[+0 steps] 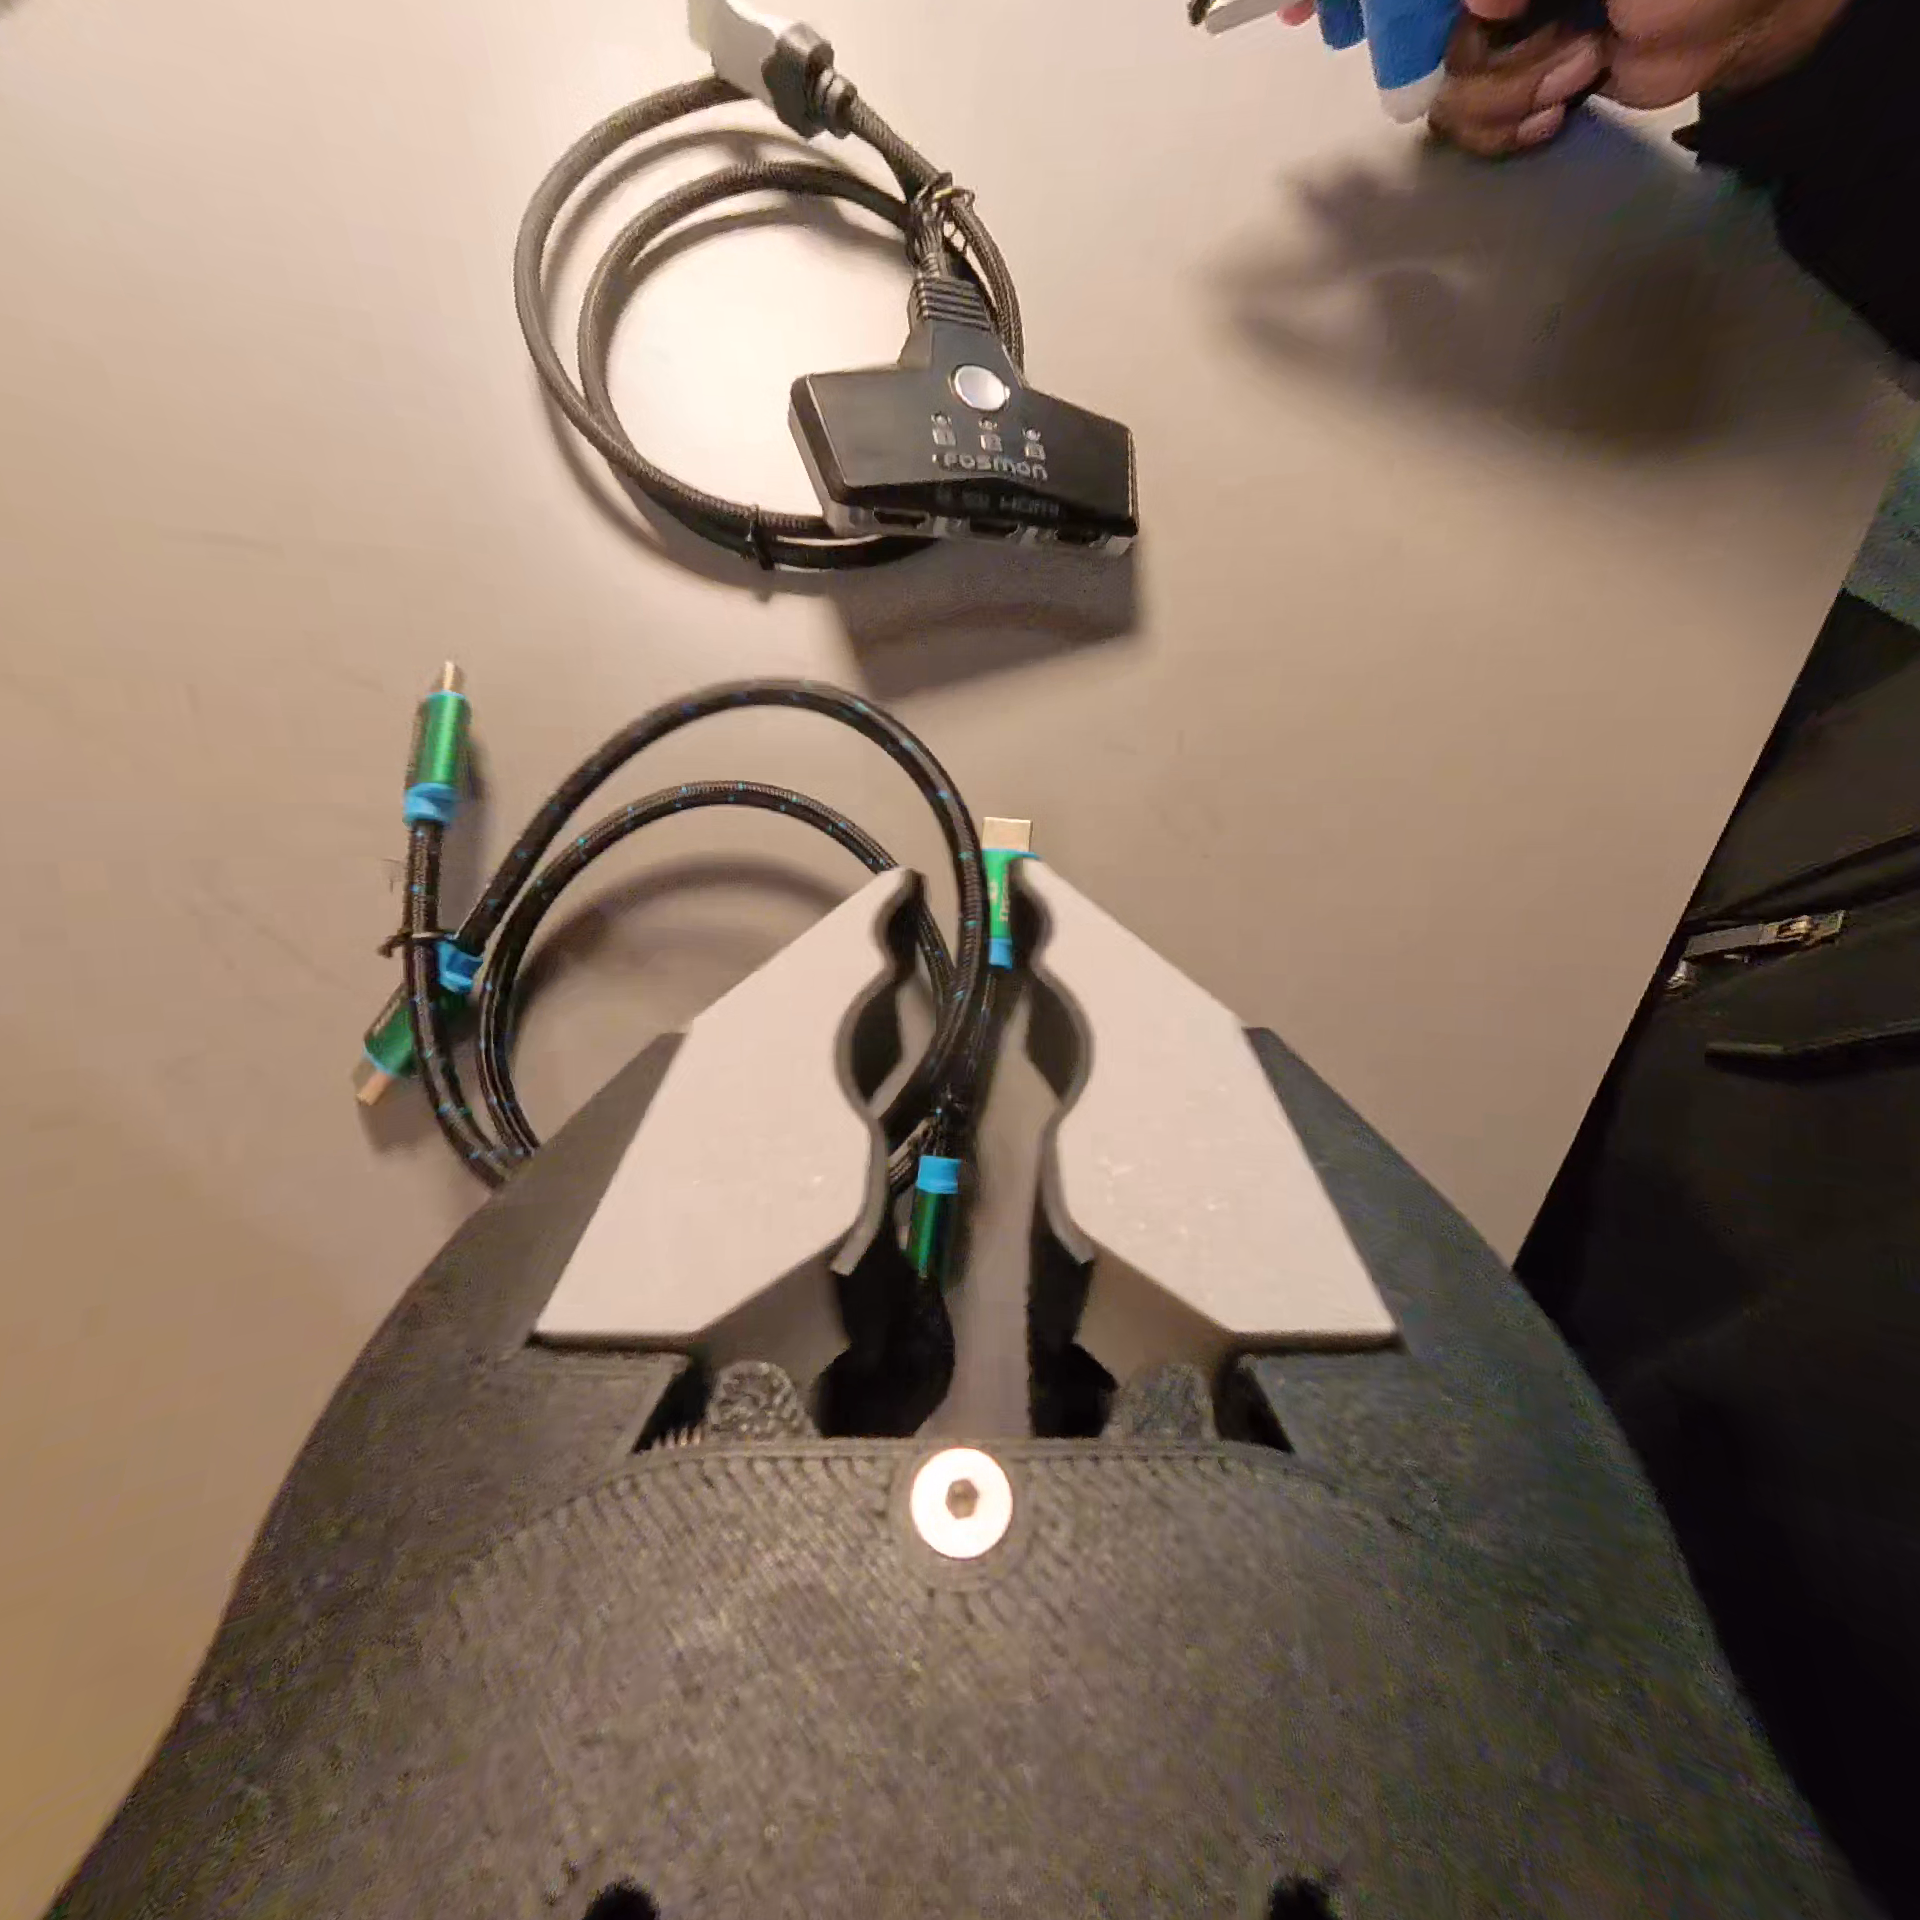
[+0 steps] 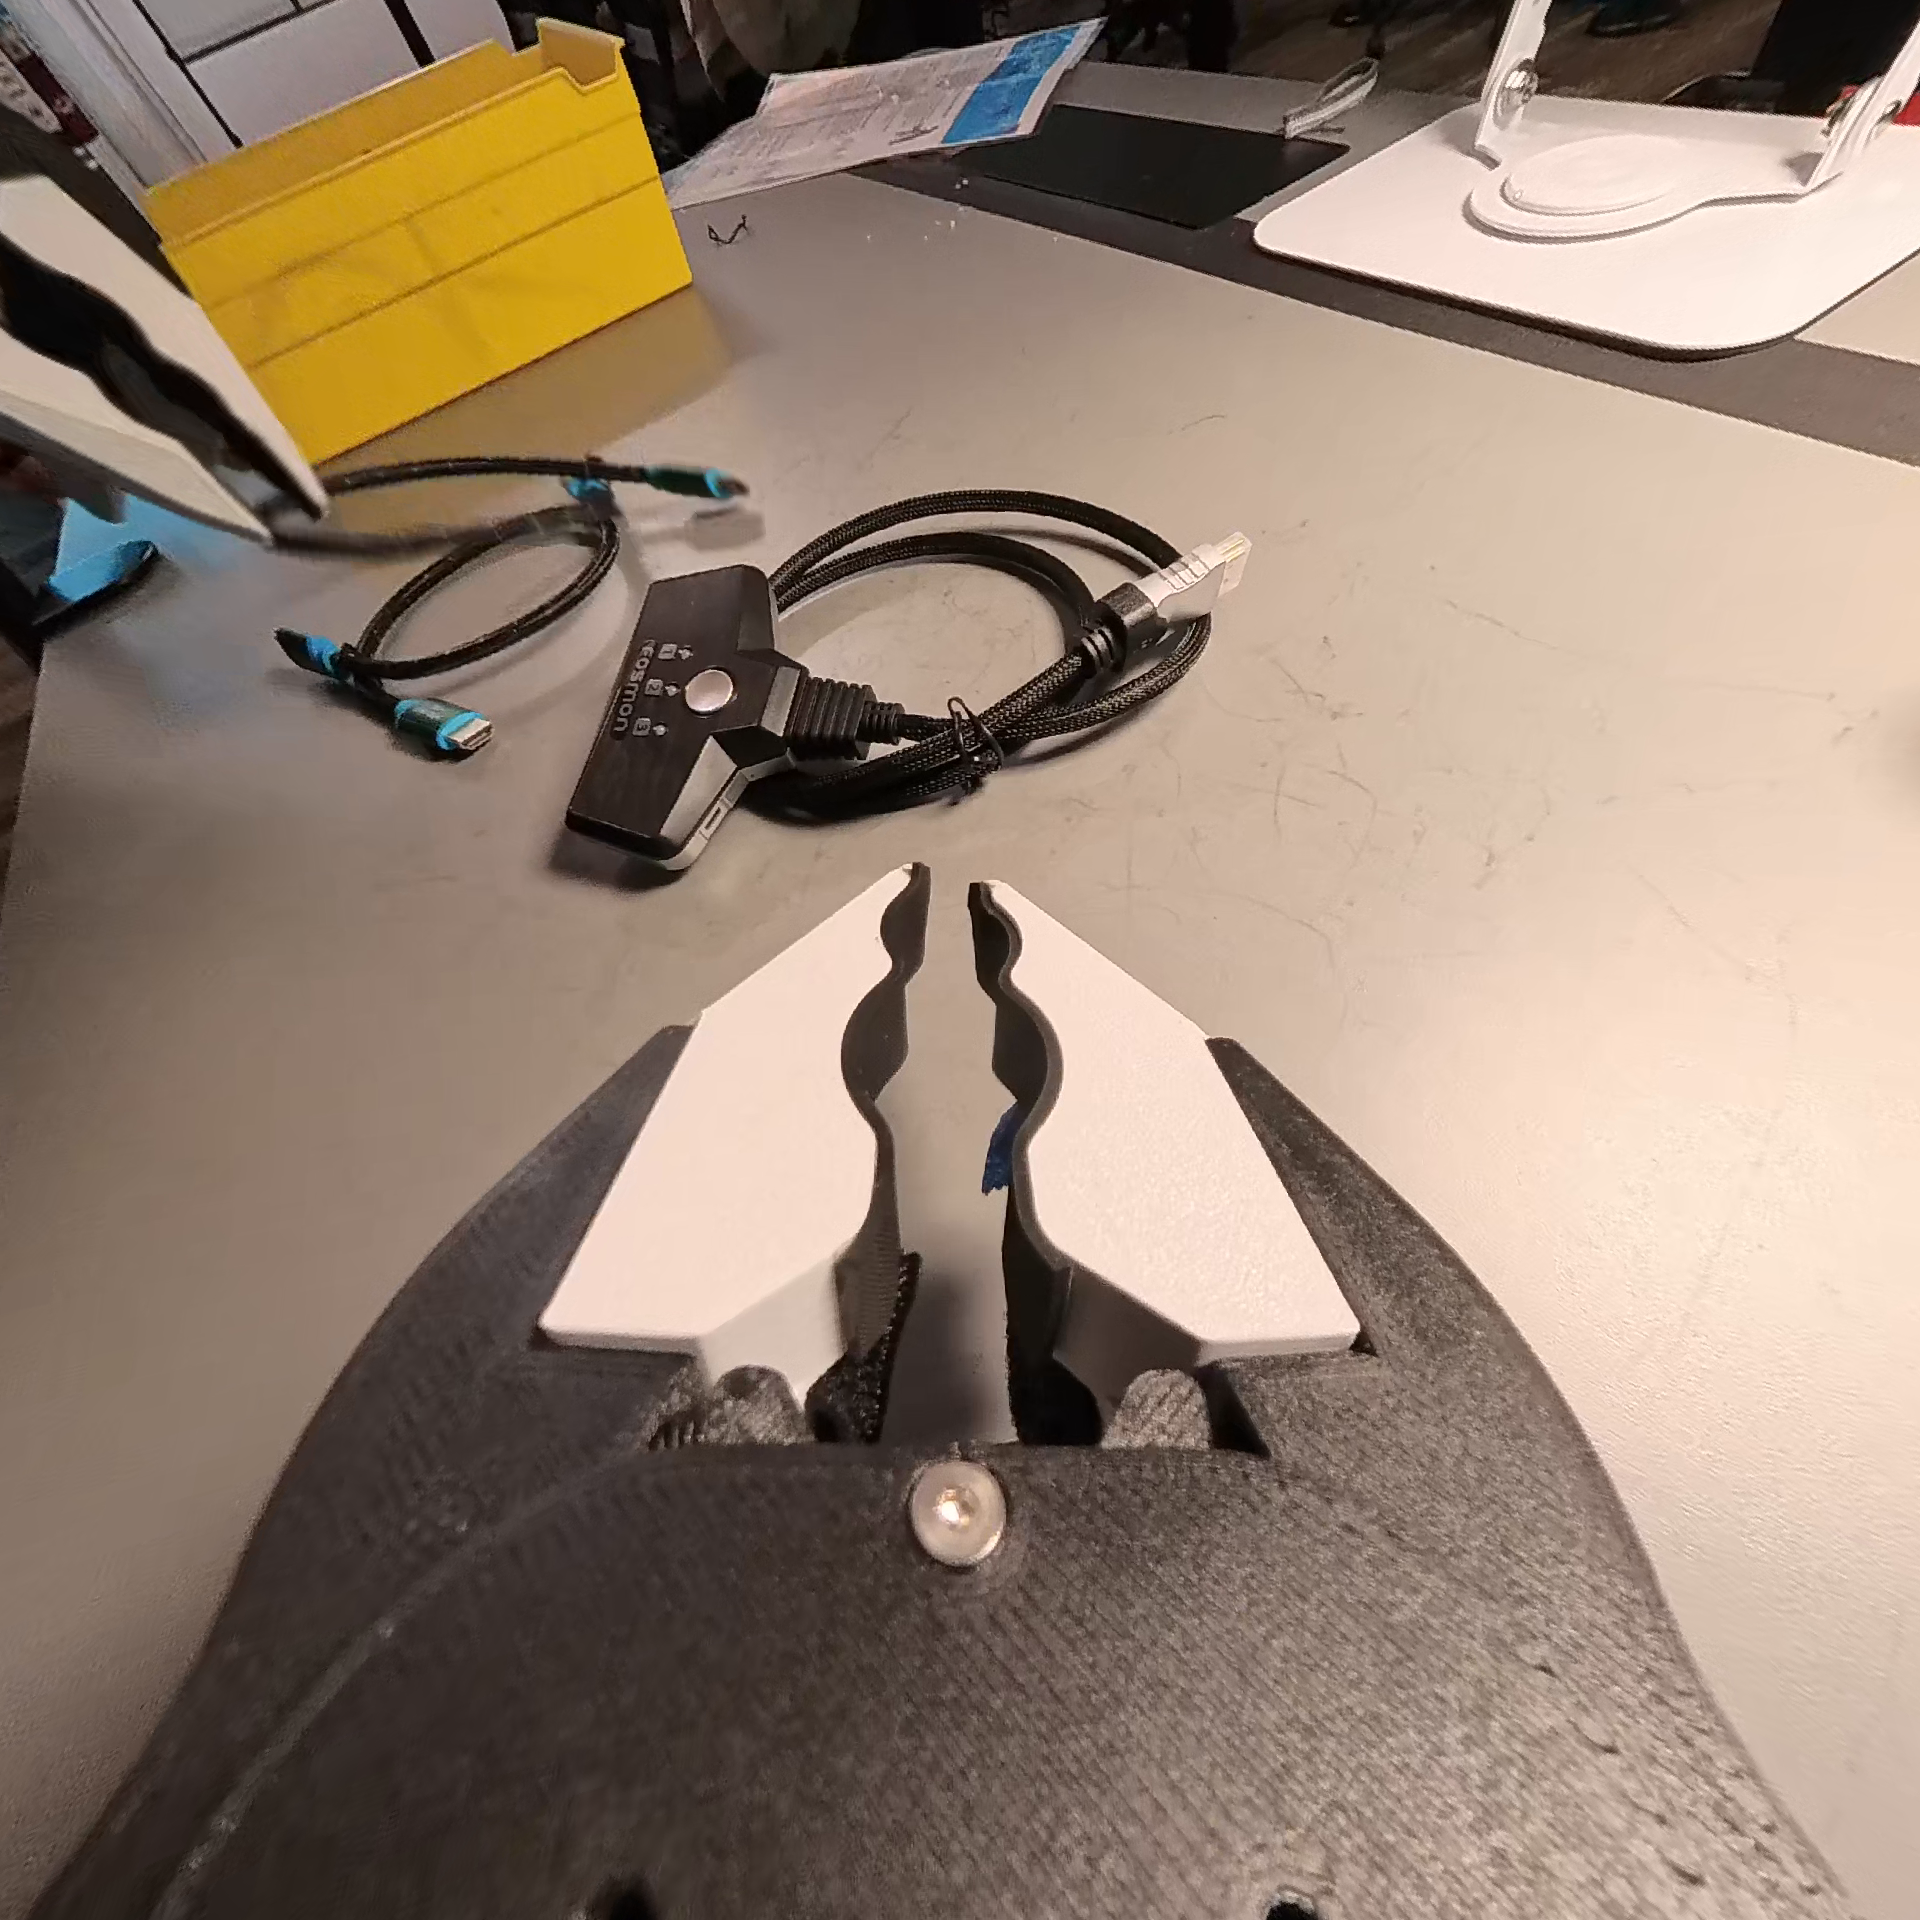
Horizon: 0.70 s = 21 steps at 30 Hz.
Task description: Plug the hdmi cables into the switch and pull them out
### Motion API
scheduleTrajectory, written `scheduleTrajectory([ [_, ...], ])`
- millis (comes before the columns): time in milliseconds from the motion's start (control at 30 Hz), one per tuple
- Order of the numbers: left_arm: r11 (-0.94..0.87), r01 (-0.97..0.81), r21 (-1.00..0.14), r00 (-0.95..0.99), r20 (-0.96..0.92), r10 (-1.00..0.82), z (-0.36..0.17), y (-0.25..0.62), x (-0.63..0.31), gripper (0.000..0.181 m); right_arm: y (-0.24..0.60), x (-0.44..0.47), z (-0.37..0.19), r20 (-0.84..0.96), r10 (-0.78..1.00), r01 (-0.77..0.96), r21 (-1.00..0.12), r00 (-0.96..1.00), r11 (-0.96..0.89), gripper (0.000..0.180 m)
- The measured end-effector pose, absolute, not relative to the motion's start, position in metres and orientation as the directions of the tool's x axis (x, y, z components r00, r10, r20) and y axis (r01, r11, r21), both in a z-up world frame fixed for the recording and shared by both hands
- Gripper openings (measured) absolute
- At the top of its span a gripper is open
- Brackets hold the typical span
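Observation:
The black HDMI switch (image 1: 966,457) lies on the grey table with three empty ports facing my left gripper; it also shows in the right wrist view (image 2: 675,727). Its own braided cable (image 2: 1039,623) is coiled behind it and ends in a silver plug (image 2: 1195,582). Two short black-and-blue cables (image 1: 727,821) with green plugs lie coiled in front of the switch. My left gripper (image 1: 971,878) hovers over them with a narrow gap; one green plug (image 1: 1003,894) shows through it, lying on the table. My right gripper (image 2: 948,883) is nearly closed and empty, just short of the switch.
A yellow bin (image 2: 416,239) stands behind the cables. A white stand base (image 2: 1558,208), a black mat (image 2: 1164,166) and papers (image 2: 894,104) lie at the far side. The table edge (image 1: 1621,1039) runs close on the right of my left gripper. A hand (image 1: 1558,73) shows at the top right. Across from one pair of fingers to the other is roughly 25 cm. From the right gripper's tips to the silver plug (image 2: 1195,582) is close to 12 cm.

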<state>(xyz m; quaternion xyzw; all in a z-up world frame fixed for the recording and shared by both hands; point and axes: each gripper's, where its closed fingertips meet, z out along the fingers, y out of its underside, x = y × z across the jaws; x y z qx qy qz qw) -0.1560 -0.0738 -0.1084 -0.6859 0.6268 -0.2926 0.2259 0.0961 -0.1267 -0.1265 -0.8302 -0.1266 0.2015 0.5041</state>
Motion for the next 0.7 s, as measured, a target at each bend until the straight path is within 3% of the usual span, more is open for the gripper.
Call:
scheduleTrajectory([
  [67, -0.148, -0.705, -0.693, 0.081, 0.13, -0.988, -0.098, -0.067, -0.163, 0.043, -0.127, 0.095, -0.127, -0.203, 0.418, 0.015, -0.887, 0.886, -0.461, 0.01],
  [167, -0.246, -0.582, -0.775, 0.127, 0.211, -0.969, -0.052, -0.048, -0.186, 0.059, -0.128, 0.094, -0.128, -0.198, 0.422, 0.022, -0.886, 0.885, -0.463, 0.01],
  [267, -0.325, -0.453, -0.83, 0.385, 0.147, -0.911, -0.008, 0.025, -0.246, 0.06, -0.128, 0.094, -0.128, -0.199, 0.422, 0.023, -0.885, 0.884, -0.465, 0.01],
  [367, -0.464, -0.308, -0.831, 0.704, 0.13, -0.698, 0.006, 0.115, -0.339, 0.057, -0.128, 0.093, -0.128, -0.196, 0.422, 0.026, -0.885, 0.885, -0.465, 0.01],
  [433, -0.573, -0.252, -0.78, 0.805, 0.16, -0.572, -0.013, 0.154, -0.39, 0.057, -0.128, 0.093, -0.129, -0.192, 0.422, 0.03, -0.885, 0.886, -0.465, 0.01],
  [533, -0.69, -0.348, -0.634, 0.872, 0.052, -0.487, -0.067, 0.18, -0.442, 0.062, -0.128, 0.094, -0.129, -0.191, 0.416, 0.028, -0.884, 0.889, -0.466, 0.01],
  [700, -0.812, -0.43, -0.394, 0.881, 0.012, -0.472, -0.14, 0.186, -0.475, 0.068, -0.127, 0.097, -0.128, -0.212, 0.405, 0.002, -0.884, 0.889, -0.467, 0.01],
])
